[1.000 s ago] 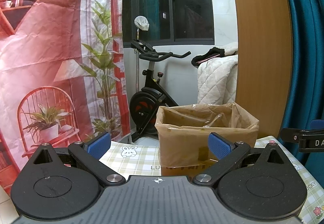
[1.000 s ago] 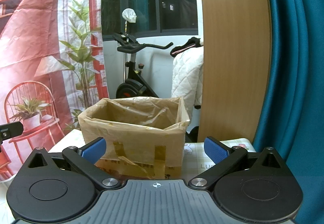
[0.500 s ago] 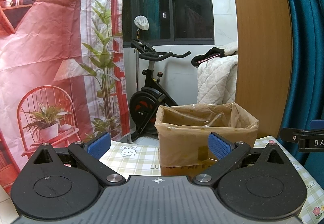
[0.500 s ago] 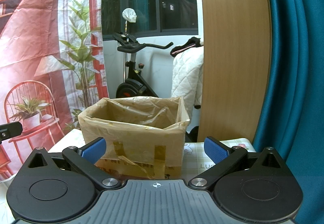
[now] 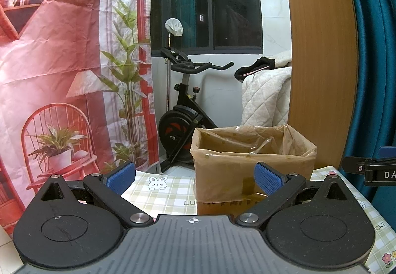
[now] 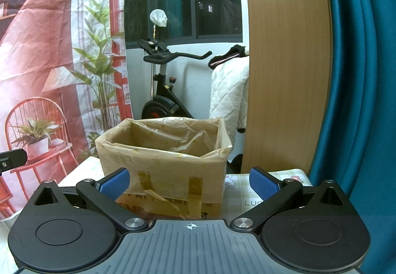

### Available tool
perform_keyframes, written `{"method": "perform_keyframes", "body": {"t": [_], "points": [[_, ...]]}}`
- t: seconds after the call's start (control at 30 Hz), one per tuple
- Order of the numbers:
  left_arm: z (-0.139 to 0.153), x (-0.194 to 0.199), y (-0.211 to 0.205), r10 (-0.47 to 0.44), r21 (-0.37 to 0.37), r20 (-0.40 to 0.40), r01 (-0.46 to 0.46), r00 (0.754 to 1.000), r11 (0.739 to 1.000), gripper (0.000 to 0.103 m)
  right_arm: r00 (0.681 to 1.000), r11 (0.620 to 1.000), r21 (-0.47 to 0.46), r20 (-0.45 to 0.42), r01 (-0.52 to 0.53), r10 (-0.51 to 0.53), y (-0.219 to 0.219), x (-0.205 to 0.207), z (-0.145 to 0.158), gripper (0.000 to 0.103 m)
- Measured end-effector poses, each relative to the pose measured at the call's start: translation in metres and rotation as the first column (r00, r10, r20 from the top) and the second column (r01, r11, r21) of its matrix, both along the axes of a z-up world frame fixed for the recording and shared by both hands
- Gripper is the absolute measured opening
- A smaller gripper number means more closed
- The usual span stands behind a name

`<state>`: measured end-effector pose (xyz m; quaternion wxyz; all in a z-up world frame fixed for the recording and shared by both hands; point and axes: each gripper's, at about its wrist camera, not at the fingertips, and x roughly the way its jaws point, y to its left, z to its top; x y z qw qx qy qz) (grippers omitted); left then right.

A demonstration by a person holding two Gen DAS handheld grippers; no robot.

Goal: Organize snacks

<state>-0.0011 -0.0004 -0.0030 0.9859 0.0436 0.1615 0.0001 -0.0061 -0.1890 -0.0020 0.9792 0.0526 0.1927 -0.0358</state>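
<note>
While both tools hover low over the near table edge, nothing gripped on either side: left gripper (image 5: 194,178) spread wide, blue pads (image 5: 268,178) well apart with only air between; right gripper (image 6: 189,182) likewise wide and empty. No snacks visible in either view, so no telling where they lie, probably below or behind the cameras. Just beyond the fingers, checked tablecloth (image 5: 170,189) with a rabbit print, bare in the strip that shows. Next out, on the cloth, cardboard box (image 6: 163,172) lined with a crinkled plastic bag (image 6: 173,135), upright, mouth open to the ceiling. From the right tool, box dead ahead, slightly left of centre, one taped face square-on; from the left tool, same box (image 5: 250,170) ahead and to the right, seen nearer a corner. Long axis appears to run left to right across both views, though fisheye bend makes that a judgement only. Right hand judged the nearer, box filling more of its view. Tip of the right tool poking in at the right edge of the left view, so the two held side by side. Interior mostly hidden below the rim; contents not readable. Farther back, exercise bike (image 6: 163,90), quilted blanket (image 5: 267,98), printed red backdrop (image 5: 49,51), wooden panel (image 6: 287,51), teal curtain (image 6: 358,76).
</note>
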Motion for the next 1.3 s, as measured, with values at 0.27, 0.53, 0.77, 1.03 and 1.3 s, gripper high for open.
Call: {"method": "perform_keyframes", "body": {"t": [0.27, 0.53, 0.77, 1.03, 1.3], "points": [[-0.002, -0.002, 0.001, 0.005, -0.003, -0.004, -0.005, 1.0, 1.0, 0.103, 1.0, 1.0, -0.001, -0.001, 0.0, 0.0, 0.0, 0.0, 0.0, 0.103], [-0.002, -0.002, 0.002, 0.007, -0.004, -0.005, -0.007, 1.0, 1.0, 0.103, 1.0, 1.0, -0.002, -0.002, 0.0, 0.0, 0.0, 0.002, 0.0, 0.103], [-0.002, -0.002, 0.002, 0.004, -0.007, -0.007, -0.004, 1.0, 1.0, 0.103, 1.0, 1.0, -0.004, -0.004, -0.003, 0.003, 0.001, 0.0, -0.001, 0.103], [-0.005, -0.002, 0.002, -0.007, -0.013, -0.002, 0.007, 1.0, 1.0, 0.103, 1.0, 1.0, -0.005, -0.007, -0.003, 0.003, -0.003, -0.002, -0.005, 0.103], [-0.026, 0.002, 0.006, -0.013, 0.029, -0.022, 0.014, 1.0, 0.999, 0.103, 0.999, 0.999, 0.032, -0.008, -0.031, 0.031, 0.0, 0.003, -0.036, 0.103]]}}
